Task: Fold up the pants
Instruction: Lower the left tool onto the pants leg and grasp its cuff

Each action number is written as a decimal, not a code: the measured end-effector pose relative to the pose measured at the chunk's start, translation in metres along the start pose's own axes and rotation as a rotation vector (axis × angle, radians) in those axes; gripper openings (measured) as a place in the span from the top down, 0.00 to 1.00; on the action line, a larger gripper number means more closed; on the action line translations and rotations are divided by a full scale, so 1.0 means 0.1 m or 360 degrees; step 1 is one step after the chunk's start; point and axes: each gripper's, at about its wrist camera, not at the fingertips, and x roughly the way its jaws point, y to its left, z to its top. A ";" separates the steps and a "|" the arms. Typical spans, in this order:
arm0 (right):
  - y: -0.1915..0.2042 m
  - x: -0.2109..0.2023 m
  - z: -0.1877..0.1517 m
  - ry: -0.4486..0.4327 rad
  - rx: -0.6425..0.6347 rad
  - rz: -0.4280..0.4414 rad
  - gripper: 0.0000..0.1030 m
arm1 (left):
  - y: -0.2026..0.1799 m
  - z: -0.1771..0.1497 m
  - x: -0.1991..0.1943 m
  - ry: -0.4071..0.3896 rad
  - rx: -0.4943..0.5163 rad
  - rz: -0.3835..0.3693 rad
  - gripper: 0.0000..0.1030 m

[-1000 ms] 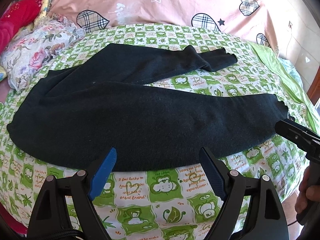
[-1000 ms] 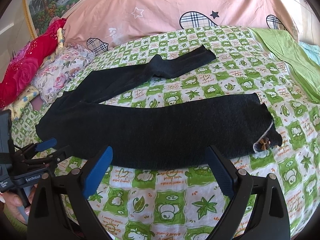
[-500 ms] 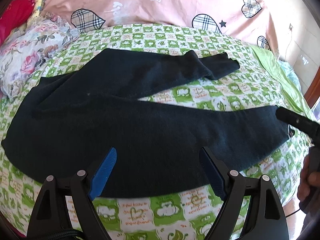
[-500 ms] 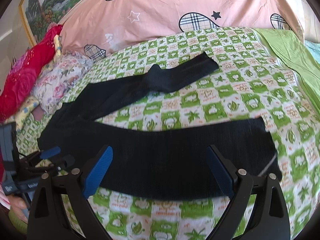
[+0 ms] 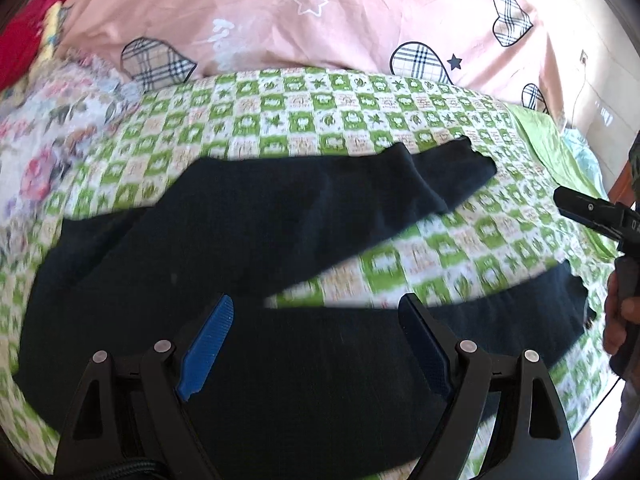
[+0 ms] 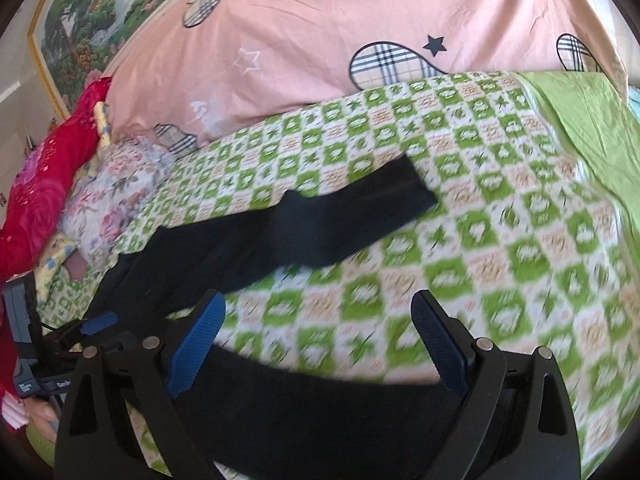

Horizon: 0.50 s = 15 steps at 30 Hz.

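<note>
Dark pants (image 5: 248,240) lie spread on a green and white checked bedsheet (image 5: 360,116), legs apart and pointing right. The far leg has a fold near its cuff (image 6: 320,224). My left gripper (image 5: 316,320) is open and empty, above the near leg close to the waist. My right gripper (image 6: 320,320) is open and empty, above the near leg (image 6: 320,408) toward its cuff end. Each gripper shows at the edge of the other's view: the right one (image 5: 592,216), the left one (image 6: 96,328).
A large pink quilt with plaid hearts (image 5: 320,20) lies across the back of the bed. Floral and red pillows (image 6: 60,184) are at the left. A light green cloth (image 6: 580,120) lies at the right edge of the bed.
Both grippers have moved forward over the bed, from in front of the near leg to above it. Both stay open. The pants have not moved.
</note>
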 end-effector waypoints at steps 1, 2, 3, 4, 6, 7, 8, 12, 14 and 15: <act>-0.07 0.06 0.07 0.0015 0.0020 0.0013 0.09 | 0.00 0.06 0.04 0.0001 0.0013 0.0000 0.17; -0.12 0.11 0.14 0.0033 0.0036 0.0030 0.09 | 0.00 0.15 0.10 0.0014 0.0037 -0.0015 0.17; -0.18 0.17 0.20 0.0049 0.0045 0.0036 0.09 | 0.00 0.24 0.17 0.0027 0.0059 -0.0033 0.17; -0.22 0.23 0.25 0.0066 0.0047 0.0027 0.09 | -0.01 0.32 0.22 0.0038 0.0077 -0.0046 0.17; -0.29 0.37 0.37 0.0107 0.0033 0.0012 0.09 | -0.02 0.52 0.37 0.0061 0.0134 -0.0073 0.17; -0.31 0.43 0.42 0.0120 0.0027 0.0012 0.09 | -0.04 0.61 0.45 0.0065 0.0165 -0.0070 0.17; -0.35 0.50 0.48 0.0138 0.0025 0.0024 0.09 | -0.05 0.70 0.53 0.0073 0.0189 -0.0063 0.17; -0.47 0.75 0.72 0.0165 0.0023 0.0049 0.09 | -0.11 1.01 0.87 0.0131 0.0242 -0.0110 0.16; -0.50 0.88 0.84 0.0170 -0.0009 0.0033 0.09 | -0.14 1.14 1.09 0.0195 0.0276 -0.0156 0.16; -0.52 0.92 0.88 0.0178 -0.0013 0.0030 0.09 | -0.15 1.18 1.18 0.0218 0.0293 -0.0171 0.16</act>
